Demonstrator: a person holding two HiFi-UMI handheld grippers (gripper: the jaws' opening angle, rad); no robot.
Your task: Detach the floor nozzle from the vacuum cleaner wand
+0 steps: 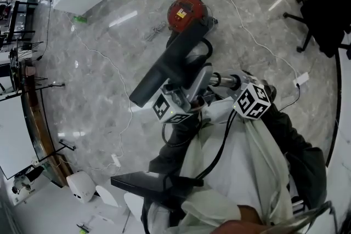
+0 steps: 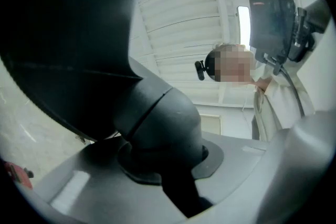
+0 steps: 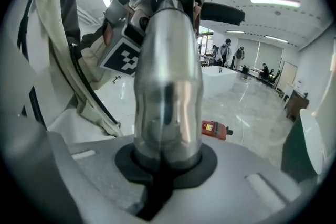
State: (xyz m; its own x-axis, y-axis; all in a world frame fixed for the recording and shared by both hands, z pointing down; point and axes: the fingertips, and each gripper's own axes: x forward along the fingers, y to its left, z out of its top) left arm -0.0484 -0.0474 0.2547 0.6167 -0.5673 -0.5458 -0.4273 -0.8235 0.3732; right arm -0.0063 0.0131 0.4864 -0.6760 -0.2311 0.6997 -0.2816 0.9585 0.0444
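Silver wand [image 3: 168, 86] is being clenched by the right claw [image 3: 165, 168]; the left claw [image 2: 168, 170] is grasping the floor nozzle [image 1: 164, 69] by its neck above the floor [image 1: 93, 85]. A crooked pull is risking the polished tube slipping.

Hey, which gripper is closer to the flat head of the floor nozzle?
Left. The left gripper has its jaws shut on the nozzle's dark neck, right beside the flat head; the right gripper is shut on the silver wand, farther from it.
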